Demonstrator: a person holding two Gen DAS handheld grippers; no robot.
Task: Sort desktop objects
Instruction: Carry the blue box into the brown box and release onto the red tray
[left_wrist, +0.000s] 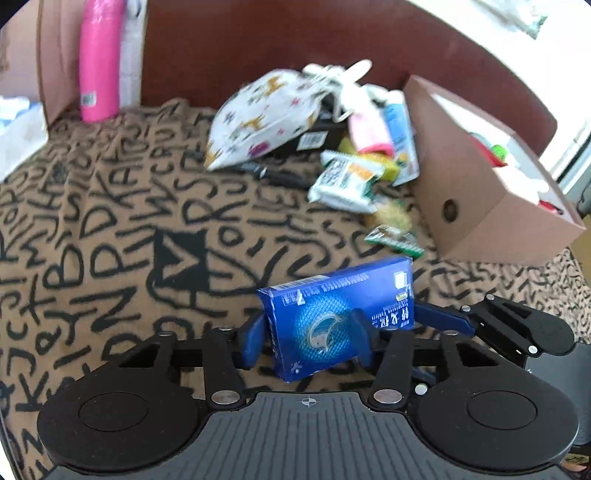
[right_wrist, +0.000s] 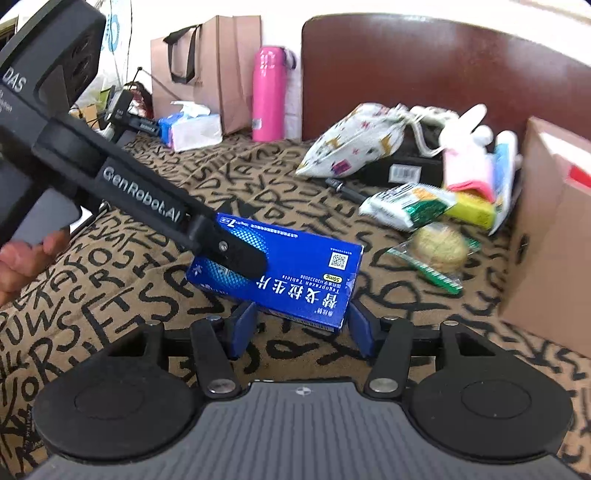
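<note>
A blue medicine box (left_wrist: 332, 314) is clamped between the blue fingers of my left gripper (left_wrist: 310, 336) and held above the patterned cloth. In the right wrist view the same box (right_wrist: 291, 269) is seen from the side with the left gripper (right_wrist: 236, 254) shut on its left end. My right gripper (right_wrist: 301, 325) is open, with its blue fingers (right_wrist: 242, 325) on either side of the box's near corner, apart from it. A brown cardboard box (left_wrist: 491, 206) stands open at the right.
A pile lies at the back: a white patterned pouch (right_wrist: 351, 140), snack packets (right_wrist: 410, 205), a wrapped biscuit (right_wrist: 439, 247), a black box, a pen. A pink bottle (right_wrist: 267, 94), paper bag (right_wrist: 207, 70) and tissue pack (right_wrist: 192, 129) stand at the back left. A dark red chair back (right_wrist: 424, 62) stands behind.
</note>
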